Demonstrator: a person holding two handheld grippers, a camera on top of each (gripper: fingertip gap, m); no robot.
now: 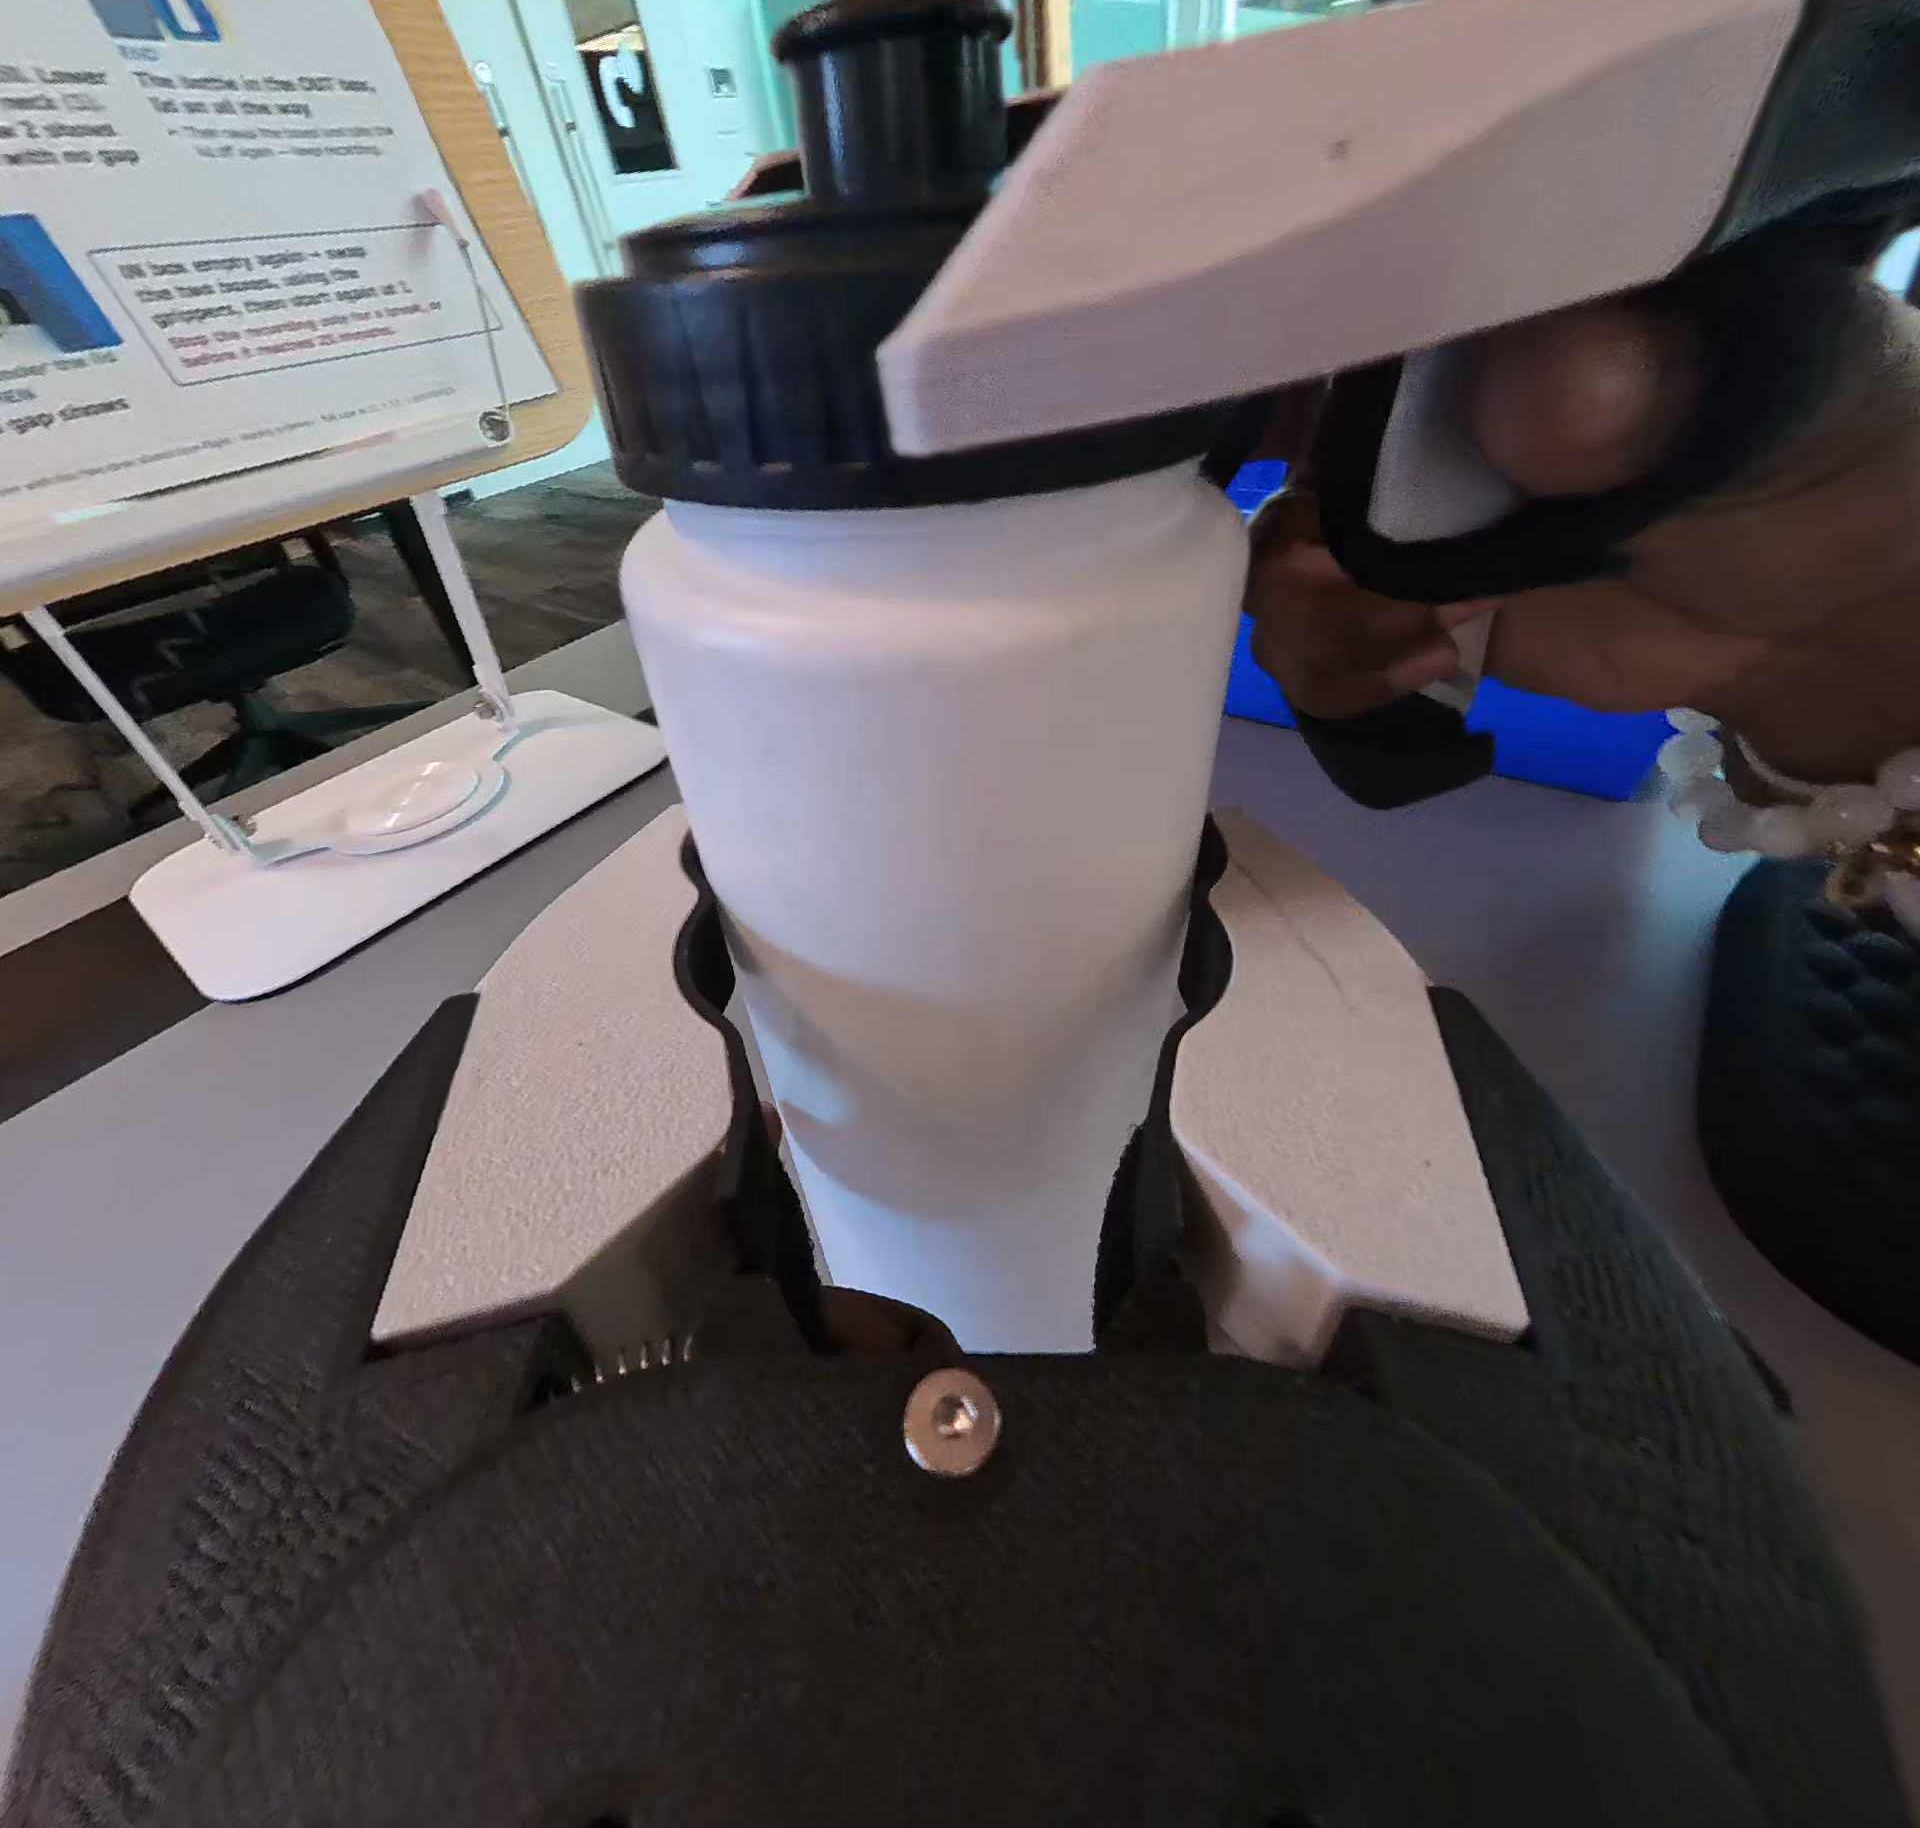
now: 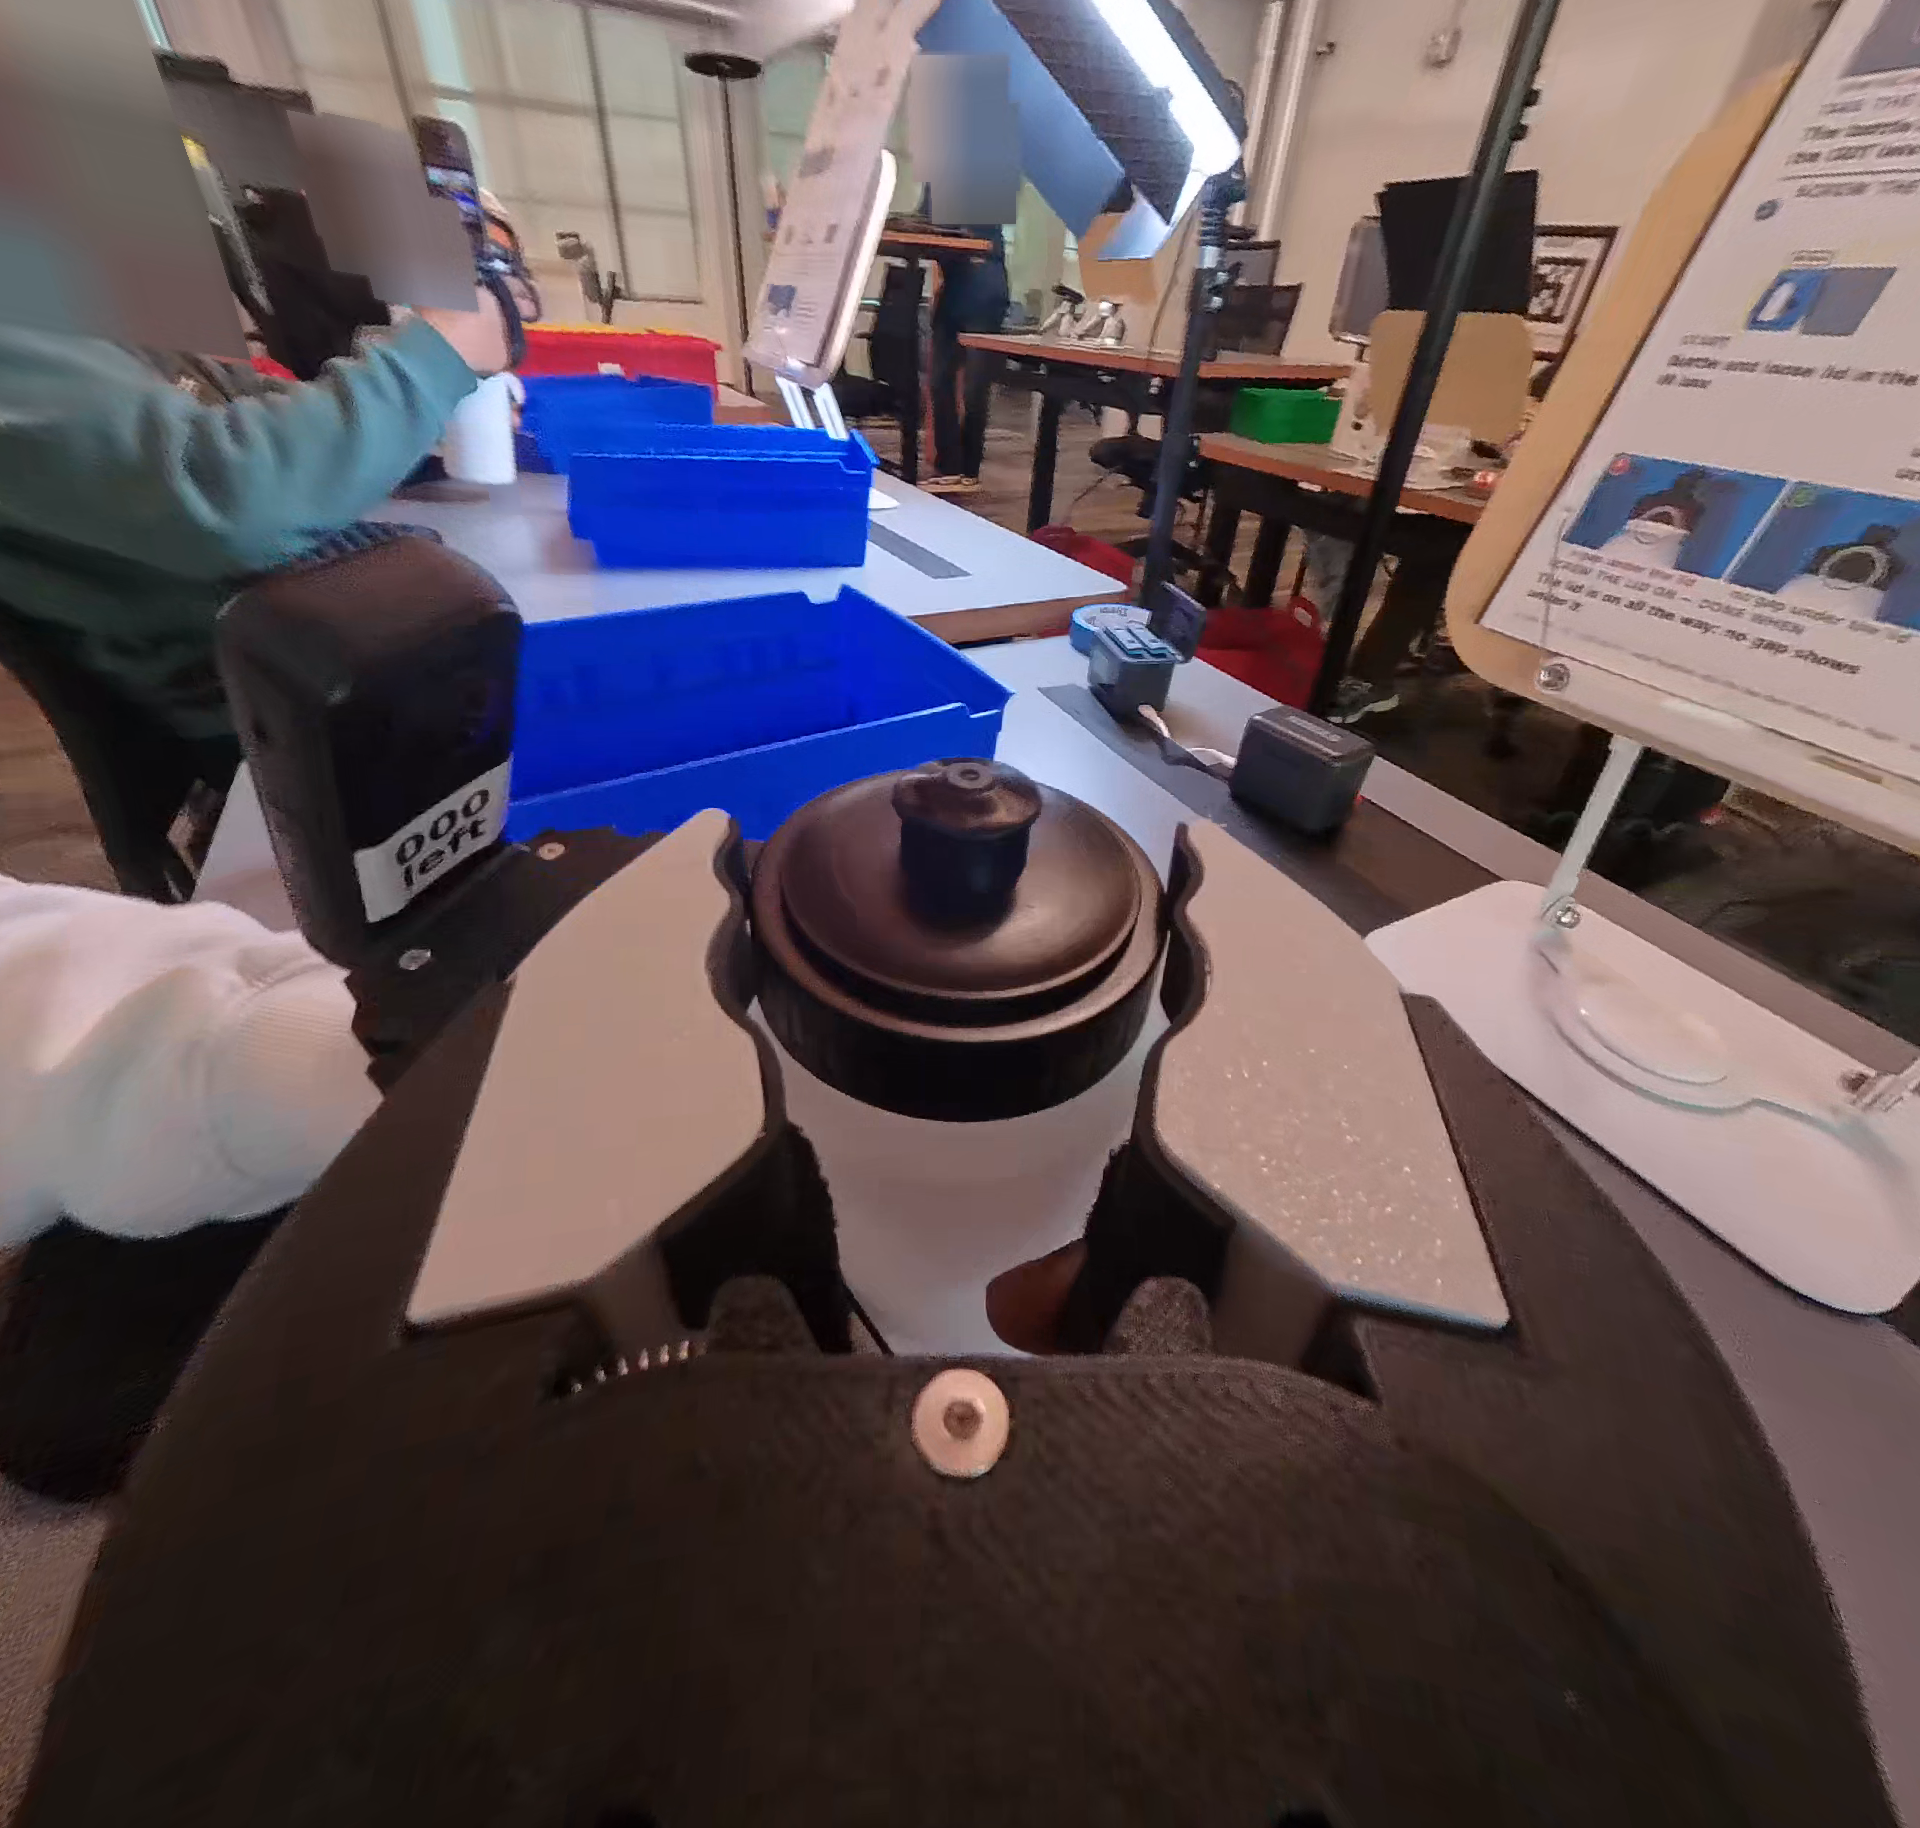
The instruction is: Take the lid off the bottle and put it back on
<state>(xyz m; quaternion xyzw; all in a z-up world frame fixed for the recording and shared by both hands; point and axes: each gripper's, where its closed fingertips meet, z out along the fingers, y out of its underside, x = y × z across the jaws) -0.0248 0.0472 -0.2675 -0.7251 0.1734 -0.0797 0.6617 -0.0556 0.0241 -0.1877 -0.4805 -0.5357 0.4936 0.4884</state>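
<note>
A white bottle (image 1: 935, 718) stands upright with a black screw lid (image 1: 748, 376) and spout on top. My left gripper (image 1: 951, 853) is shut on the bottle's body, a finger pressed to each side. In the right wrist view the lid (image 2: 956, 957) sits on the bottle (image 2: 935, 1186), and my right gripper (image 2: 954, 895) is shut around the lid's ribbed rim from both sides. One grey right finger (image 1: 1351, 220) shows in the left wrist view, reaching over the lid from the upper right. The left gripper's black body (image 2: 364, 739) shows at the left of the bottle.
A blue bin (image 2: 748, 718) stands just behind the bottle on the grey table (image 2: 1091, 739), with more blue bins (image 2: 717, 511) farther back. An instruction board on a white stand (image 2: 1662, 1072) is at the right, also in the left wrist view (image 1: 395, 822). Two small dark boxes (image 2: 1299, 770) lie nearby. A person in a green sleeve (image 2: 208, 469) works at the left. The left gripper's tips are roughly 8 centimetres from the right gripper's.
</note>
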